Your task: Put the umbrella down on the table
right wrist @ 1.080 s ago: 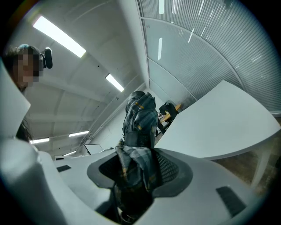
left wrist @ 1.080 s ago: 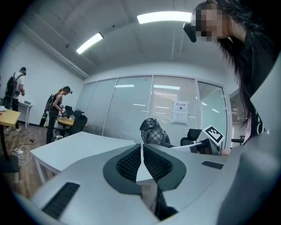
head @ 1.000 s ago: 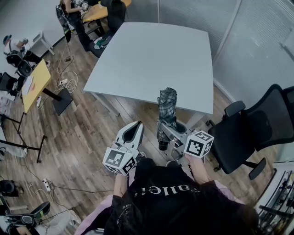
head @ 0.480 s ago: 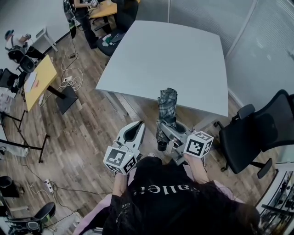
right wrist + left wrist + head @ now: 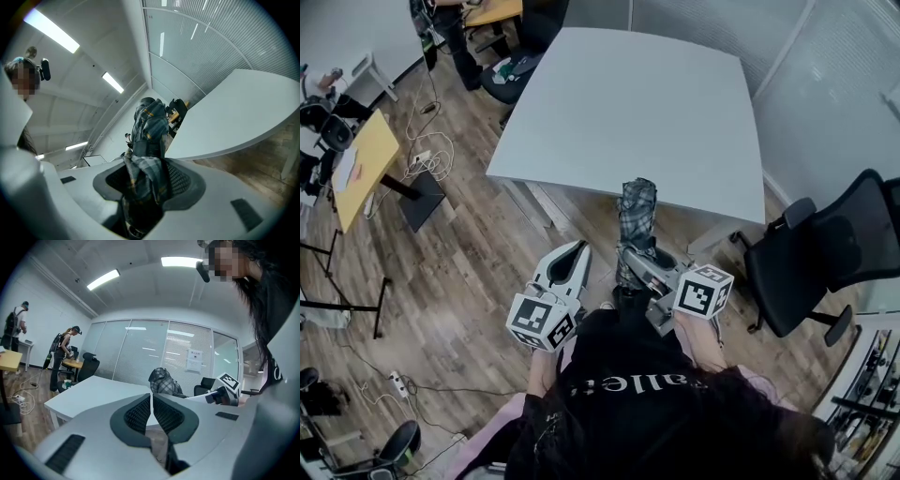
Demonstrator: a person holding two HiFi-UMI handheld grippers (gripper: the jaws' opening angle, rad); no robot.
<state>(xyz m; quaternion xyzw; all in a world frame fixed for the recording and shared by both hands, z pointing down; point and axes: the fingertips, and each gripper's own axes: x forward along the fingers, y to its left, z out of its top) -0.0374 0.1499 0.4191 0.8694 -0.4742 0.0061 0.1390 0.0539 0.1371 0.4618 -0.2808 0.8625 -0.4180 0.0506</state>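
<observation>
1. Plainly, the right gripper point(image 5: 634, 265) grasps the folded plaid umbrella point(image 5: 637, 217). In the right gripper view the jaws are clenched on its bunched fabric point(image 5: 146, 161), which fills the space between the pads.
2. We see the left gripper point(image 5: 571, 254) at the lower centre-left of the head view, just beside the right one. In the left gripper view its jaws point(image 5: 151, 401) are pressed together with nothing between them.
3. The umbrella sits at the centre of the head view, over the wooden floor point(image 5: 478, 272). Its far end reaches the near edge of the grey table point(image 5: 619, 103), and it is not yet lying on the tabletop.
4. We judge it to be light, with a stiff core under soft, loose cloth. The cloth may shift or slide over the ribs, so a grip on fabric alone could creep.
5. We think the best hold is around the thick middle of the bundle, where the ribs back the cloth. The present grip looks lower, near the dark handle end.
6. Set down flat, it could roll a little, so we would lay it well inside the table edge before letting go.
</observation>
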